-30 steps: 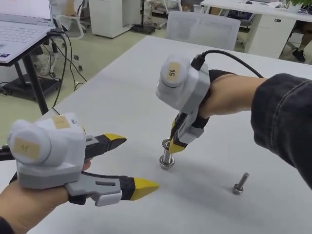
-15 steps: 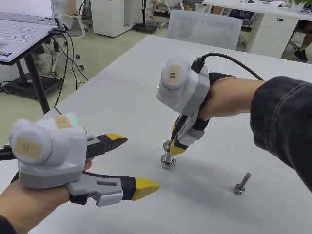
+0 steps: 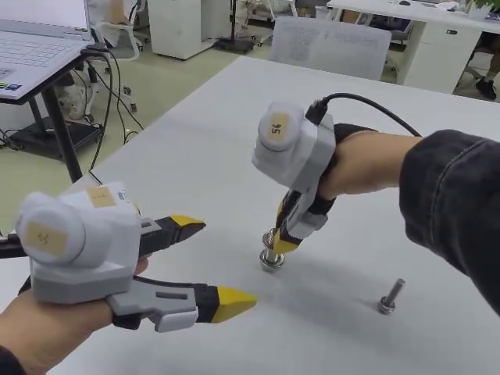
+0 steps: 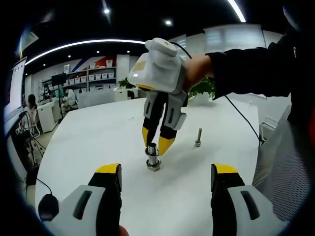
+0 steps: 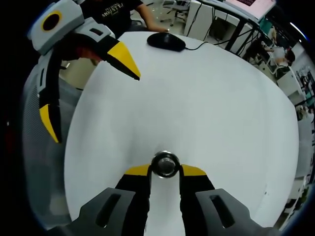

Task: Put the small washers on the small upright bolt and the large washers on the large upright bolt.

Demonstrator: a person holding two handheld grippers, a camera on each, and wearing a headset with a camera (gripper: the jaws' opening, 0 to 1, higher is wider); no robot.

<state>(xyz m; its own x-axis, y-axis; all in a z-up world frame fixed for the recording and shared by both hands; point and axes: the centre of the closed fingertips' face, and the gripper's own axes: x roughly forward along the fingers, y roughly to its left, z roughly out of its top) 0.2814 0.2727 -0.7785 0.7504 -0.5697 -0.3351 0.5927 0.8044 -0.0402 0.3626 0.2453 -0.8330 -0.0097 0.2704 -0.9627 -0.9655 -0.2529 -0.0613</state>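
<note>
I'm centring the right hand-held gripper (image 3: 277, 241), clamped on a washer (image 5: 165, 164), squarely over the large bolt (image 4: 153, 160) standing on the bench (image 3: 234, 141) before releasing, while the left hand-held gripper (image 3: 221, 262) is idling nearby, jaws apart

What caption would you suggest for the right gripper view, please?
Right gripper, jaws flanking the top of the large upright bolt on a white table, with the open left gripper opposite.
</note>
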